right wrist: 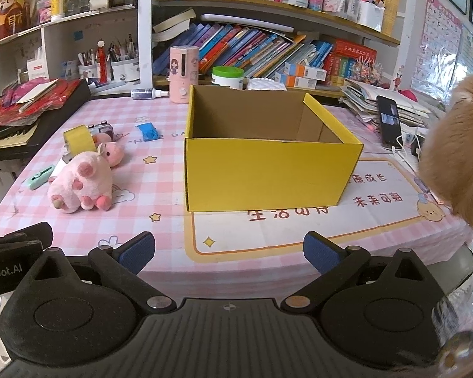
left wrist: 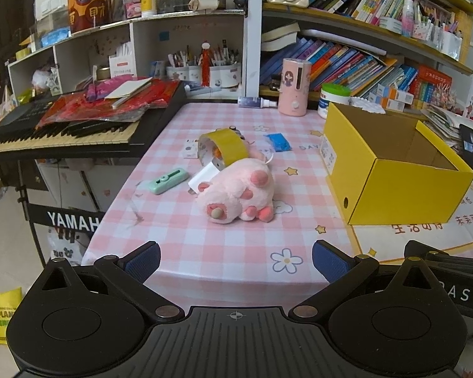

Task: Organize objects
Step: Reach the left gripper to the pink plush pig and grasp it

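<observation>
A pink plush pig (left wrist: 236, 190) (right wrist: 85, 179) lies on its back on the pink checked tablecloth (left wrist: 205, 252). Behind it lie a yellow tape roll (left wrist: 228, 146) (right wrist: 78, 138), a white charger (left wrist: 206, 174), a mint green device (left wrist: 168, 181) (right wrist: 40, 177) and a blue packet (left wrist: 278, 142) (right wrist: 147, 131). An open, empty yellow cardboard box (left wrist: 397, 173) (right wrist: 268, 163) stands to the right. My left gripper (left wrist: 236, 260) is open and empty at the table's front edge, short of the pig. My right gripper (right wrist: 228, 250) is open and empty in front of the box.
A Yamaha keyboard (left wrist: 63, 132) piled with red items sits at the left. A pink humidifier (left wrist: 294, 86), spray bottle (left wrist: 255, 102) and green-lidded tub (right wrist: 227, 77) stand at the back before bookshelves. A phone (right wrist: 389, 119) and papers lie right. A furry animal (right wrist: 457, 151) is at the right edge.
</observation>
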The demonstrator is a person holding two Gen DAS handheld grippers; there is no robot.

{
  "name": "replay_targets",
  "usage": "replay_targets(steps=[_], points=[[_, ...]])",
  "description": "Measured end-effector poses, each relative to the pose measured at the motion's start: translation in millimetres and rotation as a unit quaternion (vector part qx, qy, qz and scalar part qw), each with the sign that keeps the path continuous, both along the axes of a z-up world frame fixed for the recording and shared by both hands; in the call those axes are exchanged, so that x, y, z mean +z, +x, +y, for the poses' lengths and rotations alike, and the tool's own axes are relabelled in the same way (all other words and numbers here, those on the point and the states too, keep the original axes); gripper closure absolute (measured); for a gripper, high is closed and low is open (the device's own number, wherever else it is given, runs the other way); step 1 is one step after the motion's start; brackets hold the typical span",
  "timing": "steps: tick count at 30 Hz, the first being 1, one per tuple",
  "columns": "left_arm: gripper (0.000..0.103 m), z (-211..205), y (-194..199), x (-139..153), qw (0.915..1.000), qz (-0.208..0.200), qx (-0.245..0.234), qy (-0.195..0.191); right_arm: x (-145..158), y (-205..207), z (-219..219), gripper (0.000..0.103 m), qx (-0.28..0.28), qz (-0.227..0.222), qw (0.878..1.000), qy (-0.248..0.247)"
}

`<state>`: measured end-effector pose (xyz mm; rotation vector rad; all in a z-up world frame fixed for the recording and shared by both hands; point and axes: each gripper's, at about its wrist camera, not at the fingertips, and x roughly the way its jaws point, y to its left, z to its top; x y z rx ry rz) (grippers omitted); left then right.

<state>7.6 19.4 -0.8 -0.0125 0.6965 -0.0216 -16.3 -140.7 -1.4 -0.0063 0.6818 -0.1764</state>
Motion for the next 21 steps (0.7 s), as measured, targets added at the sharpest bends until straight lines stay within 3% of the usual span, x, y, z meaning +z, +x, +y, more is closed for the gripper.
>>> replay_targets(steps=[7,15,21], points=[[0.002,8.9,2.0,-1.9,0.9999,0.003,0.01,-0.003,0.4,6.1,6.2,0.003,0.018,0.008,1.0,0.006],[0.001,18.8,7.6,-2.9,0.9995,-0.015,0.02,-0.019,3.5,17.1,17.8,0.028,0.072,0.001,0.997,0.028],[0.001,23.7,26.5,-8.4,0.9988,-0.013,0.039,-0.024,8.1,36.0,18.0,0.03,0.096,-0.017,0.994,0.05]])
